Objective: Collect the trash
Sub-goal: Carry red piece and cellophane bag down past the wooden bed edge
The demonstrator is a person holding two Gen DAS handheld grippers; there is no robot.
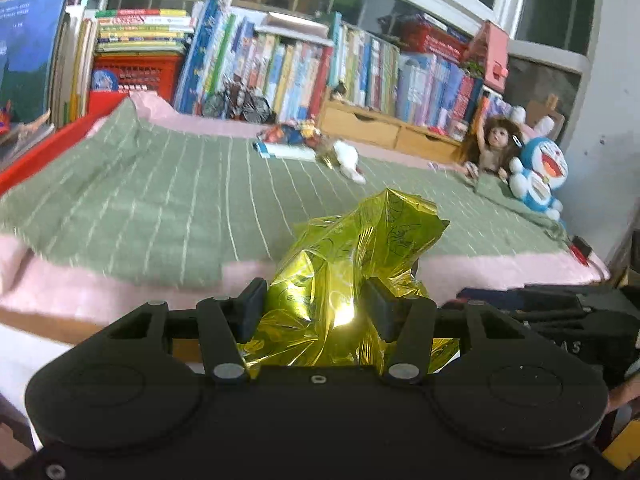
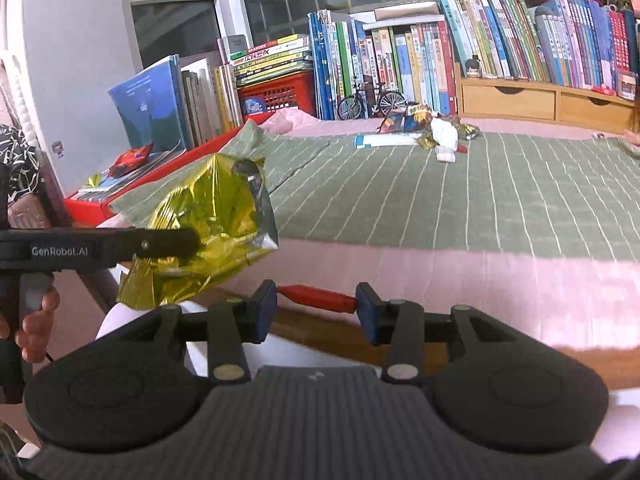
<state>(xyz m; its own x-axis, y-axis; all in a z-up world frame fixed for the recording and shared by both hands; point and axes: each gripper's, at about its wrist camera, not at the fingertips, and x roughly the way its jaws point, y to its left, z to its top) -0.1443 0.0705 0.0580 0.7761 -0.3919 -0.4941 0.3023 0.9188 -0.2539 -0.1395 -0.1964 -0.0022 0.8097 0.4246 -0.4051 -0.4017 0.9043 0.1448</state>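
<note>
Left hand-held gripper (image 1: 316, 308) clamps a crumpled gold foil wrapper (image 1: 352, 264), carried in air off the bed's near edge. Right hand-held gripper (image 2: 316, 308) pinches a small red glossy piece (image 2: 318, 295) end to end, jaws narrow. Judgement: both loads en route to a bin, not in view; keep grips firm, foil is slick, springy, creased. More wrappers (image 2: 424, 128) lie at far edge of bed w/ green striped blanket (image 2: 440, 192).
</note>
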